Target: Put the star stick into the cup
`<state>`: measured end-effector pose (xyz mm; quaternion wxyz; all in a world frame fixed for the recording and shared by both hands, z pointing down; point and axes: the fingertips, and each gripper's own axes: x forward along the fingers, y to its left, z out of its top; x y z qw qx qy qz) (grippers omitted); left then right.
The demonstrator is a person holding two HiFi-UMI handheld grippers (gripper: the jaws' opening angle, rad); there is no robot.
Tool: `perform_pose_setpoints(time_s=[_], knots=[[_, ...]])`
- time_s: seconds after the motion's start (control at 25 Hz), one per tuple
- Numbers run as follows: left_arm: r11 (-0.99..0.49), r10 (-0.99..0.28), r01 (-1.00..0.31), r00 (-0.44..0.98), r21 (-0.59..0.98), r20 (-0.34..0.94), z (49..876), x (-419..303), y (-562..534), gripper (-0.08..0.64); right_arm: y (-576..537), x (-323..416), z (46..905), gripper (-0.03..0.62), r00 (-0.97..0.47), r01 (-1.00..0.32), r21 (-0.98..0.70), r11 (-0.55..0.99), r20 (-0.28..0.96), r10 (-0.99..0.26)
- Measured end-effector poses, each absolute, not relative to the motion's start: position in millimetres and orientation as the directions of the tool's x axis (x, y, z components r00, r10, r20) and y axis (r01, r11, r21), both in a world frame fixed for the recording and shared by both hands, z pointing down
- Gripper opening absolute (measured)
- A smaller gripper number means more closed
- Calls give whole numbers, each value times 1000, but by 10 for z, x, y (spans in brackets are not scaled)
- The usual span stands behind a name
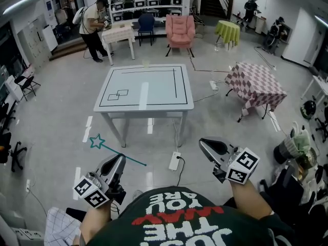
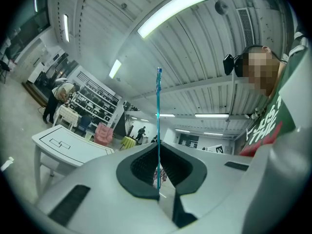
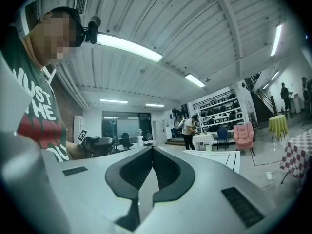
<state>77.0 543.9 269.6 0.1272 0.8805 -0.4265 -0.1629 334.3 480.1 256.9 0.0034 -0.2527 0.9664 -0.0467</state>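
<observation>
Teal star stick (image 1: 110,150) sits clenched in the fingers of our left gripper (image 1: 121,158), above the floor, star end out to our left. The fingers of our right gripper (image 1: 202,142) are pressed together, empty. The white bench (image 1: 143,106) stands well ahead of us

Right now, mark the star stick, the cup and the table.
star stick (image 2: 158,126), left gripper view, middle of the shaft.
cup (image 1: 146,63), head view, its side wall.
table (image 1: 159,88), head view, bare part of the top.
</observation>
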Motion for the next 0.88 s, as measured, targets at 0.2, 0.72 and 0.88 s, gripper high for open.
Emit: perform_pose_setpoints(time_s=[0.2, 0.72, 0.88], knots=[[-609, -787, -692, 586, 387, -193, 2851, 313, 4973, 18, 4361, 2917, 2676, 34, -864, -504, -91, 859, 45, -502], [-688, -714, -615, 667, 384, -212, 2834, -1738, 2937, 18, 2505, 913, 2403, 34, -799, -601, -75, 795, 49, -599], [-690, -710, -603, 672, 400, -211, 2893, -2245, 2483, 18, 2084, 497, 2363, 34, -785, -620, -71, 782, 50, -618]])
